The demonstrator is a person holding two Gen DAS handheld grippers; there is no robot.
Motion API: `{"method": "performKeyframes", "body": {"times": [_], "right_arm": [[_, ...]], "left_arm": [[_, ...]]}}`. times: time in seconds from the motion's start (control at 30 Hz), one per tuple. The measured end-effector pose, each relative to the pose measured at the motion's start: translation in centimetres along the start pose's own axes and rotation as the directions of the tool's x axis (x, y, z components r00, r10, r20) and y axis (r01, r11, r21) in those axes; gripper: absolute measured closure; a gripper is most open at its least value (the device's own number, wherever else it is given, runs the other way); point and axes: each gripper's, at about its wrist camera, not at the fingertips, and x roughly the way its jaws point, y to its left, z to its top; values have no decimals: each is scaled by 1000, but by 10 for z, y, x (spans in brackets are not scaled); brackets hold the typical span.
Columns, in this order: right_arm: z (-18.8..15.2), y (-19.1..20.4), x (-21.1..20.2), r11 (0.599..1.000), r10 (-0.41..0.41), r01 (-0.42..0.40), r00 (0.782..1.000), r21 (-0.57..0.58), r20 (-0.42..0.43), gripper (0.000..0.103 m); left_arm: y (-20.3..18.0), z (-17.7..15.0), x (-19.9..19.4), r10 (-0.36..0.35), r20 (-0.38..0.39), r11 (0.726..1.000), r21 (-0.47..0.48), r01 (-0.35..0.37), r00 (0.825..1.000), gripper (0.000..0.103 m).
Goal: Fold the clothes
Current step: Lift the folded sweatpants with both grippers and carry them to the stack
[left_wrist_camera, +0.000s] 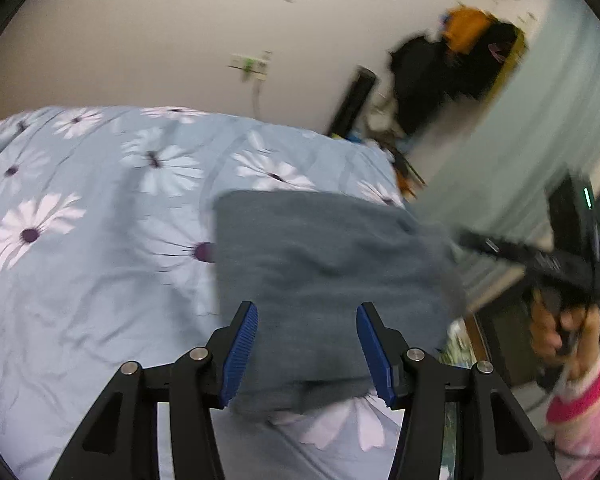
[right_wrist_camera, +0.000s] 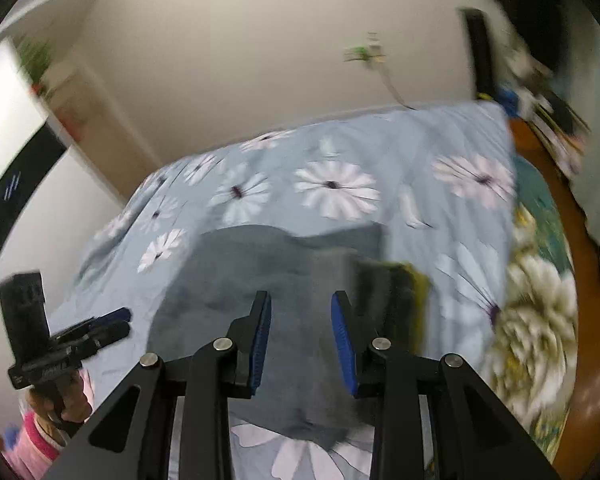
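Showing no legible writing: grey garment (left_wrist_camera: 324, 280), floral bedsheet (left_wrist_camera: 80, 280).

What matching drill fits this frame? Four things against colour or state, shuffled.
Things:
1. garment
2. sheet
3. sleeve
4. right gripper

Colour or state:
a. pink
b. grey
c. open
d. pale blue with white flowers

Pairs: 1-b, 2-d, 3-a, 4-c
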Motion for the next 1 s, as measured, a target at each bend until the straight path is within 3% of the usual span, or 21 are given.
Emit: {"method": "performKeyframes", "body": {"times": [0.1, 0.2, 0.4, 0.57, 0.67, 0.8, 0.93, 1.0], "right_arm": [[12, 29, 27, 994, -20, 14, 998, -112, -52, 71], [23, 31, 61, 985, -87, 74, 993, -156, -76, 71], [29, -11, 129, 994, -104, 112, 970, 21, -222, 73], [32, 10, 104, 992, -129, 125, 973, -36, -189, 71], [19, 24, 67, 995, -78, 70, 989, -68, -125, 69], [-12, 27, 37, 990, -105, 96, 991, -106, -82, 65], [-30, 15, 52, 976, -183, 167, 977, -140, -112, 64], [-36, 2, 66, 981, -175, 161, 974, -106, -142, 64]], "left_arm": [[-13, -6, 17, 32, -25, 998, 63, -30, 999, 47], [-2, -15, 42, 71, -66, 997, 44, -68, 995, 47], [15, -23, 66, 63, -97, 998, -12, -65, 993, 47], [11, -18, 46, 26, -73, 999, -26, -28, 997, 47], [6, -12, 31, 20, -31, 1000, -7, -21, 999, 47], [8, -6, 32, 6, -22, 999, -32, -7, 1000, 47], [22, -9, 63, 20, -89, 998, -65, -26, 996, 47], [27, -12, 73, 10, -106, 996, -88, -19, 994, 47]]}}
